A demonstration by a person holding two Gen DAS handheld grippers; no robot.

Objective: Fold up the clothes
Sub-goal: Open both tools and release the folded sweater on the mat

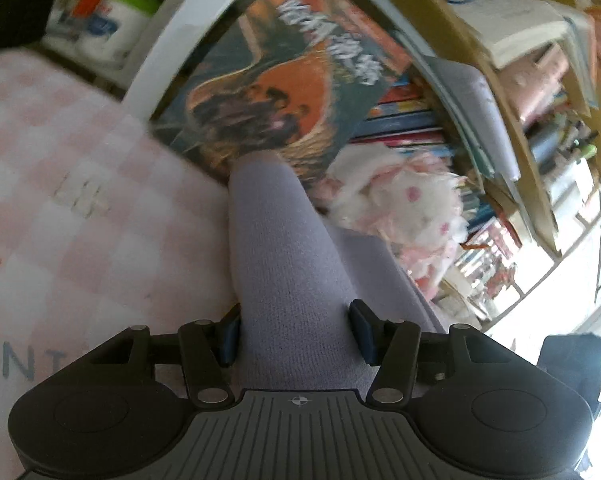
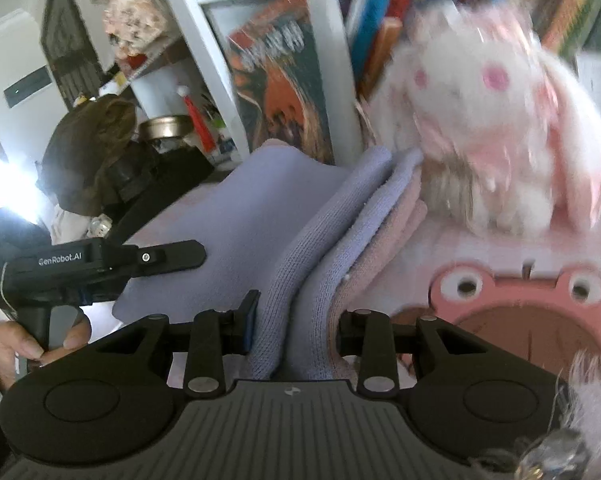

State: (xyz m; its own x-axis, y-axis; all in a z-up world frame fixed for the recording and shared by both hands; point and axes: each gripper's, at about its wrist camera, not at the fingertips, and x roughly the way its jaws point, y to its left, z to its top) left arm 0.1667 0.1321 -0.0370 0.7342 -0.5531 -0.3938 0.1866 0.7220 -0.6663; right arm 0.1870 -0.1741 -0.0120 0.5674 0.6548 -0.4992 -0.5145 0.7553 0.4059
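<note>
A lilac knitted garment (image 1: 284, 264) runs between the jaws of my left gripper (image 1: 296, 330), which is shut on a thick fold of it. In the right wrist view the same lilac garment (image 2: 236, 216) lies partly folded over the bed, with a pink layer (image 2: 396, 224) under its edge. My right gripper (image 2: 296, 326) is shut on a bunched fold of the lilac fabric. The left gripper (image 2: 172, 254) shows at the left of that view, held in a hand, its fingers lying over the lilac cloth.
A pink and white checked bedsheet (image 1: 60, 200) lies under the garment. A white and pink plush toy (image 2: 488, 140) sits at the bed's far edge before bookshelves (image 1: 500, 80). A pink frog-face cushion (image 2: 524, 304) lies to the right. A large poster book (image 1: 284, 76) leans behind.
</note>
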